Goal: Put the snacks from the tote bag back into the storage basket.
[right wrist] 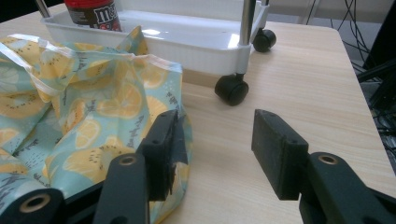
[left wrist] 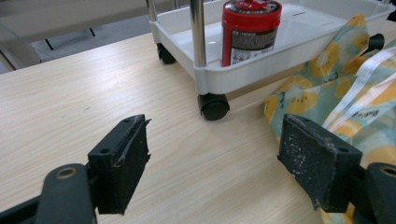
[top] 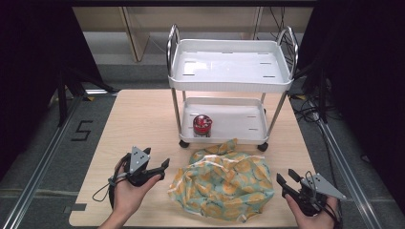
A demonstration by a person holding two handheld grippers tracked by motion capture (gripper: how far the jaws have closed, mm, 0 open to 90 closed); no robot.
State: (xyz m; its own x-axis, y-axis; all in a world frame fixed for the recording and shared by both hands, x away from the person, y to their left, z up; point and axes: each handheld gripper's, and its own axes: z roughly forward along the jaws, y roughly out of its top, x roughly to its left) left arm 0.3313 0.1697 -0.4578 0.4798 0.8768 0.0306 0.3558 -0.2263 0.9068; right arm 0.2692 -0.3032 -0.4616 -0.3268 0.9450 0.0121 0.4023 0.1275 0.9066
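Observation:
A crumpled bag (top: 224, 183) of teal cloth with a yellow fruit print lies on the wooden table (top: 138, 119), in front of a white two-tier cart (top: 229, 86). A red-lidded jar (top: 202, 125) stands upright in the cart's lower tray (top: 239, 136). My left gripper (top: 164, 170) is held left of the bag, open and with nothing between its jaws. In the left gripper view the jaws (left wrist: 212, 149) point at a cart wheel (left wrist: 214, 106), with the jar (left wrist: 250, 30) behind and the bag (left wrist: 345, 79) at right. My right gripper (top: 285, 176) is open at the bag's right edge. In the right gripper view its left finger (right wrist: 161, 149) stands against the bag (right wrist: 70, 102).
The cart stands on black castors (right wrist: 231, 89) with chrome posts (top: 175, 102); its top tray (top: 229, 67) holds nothing. The table's right edge (right wrist: 359, 88) is close to my right hand. Dark frames and cables (top: 310, 114) flank the table on the floor.

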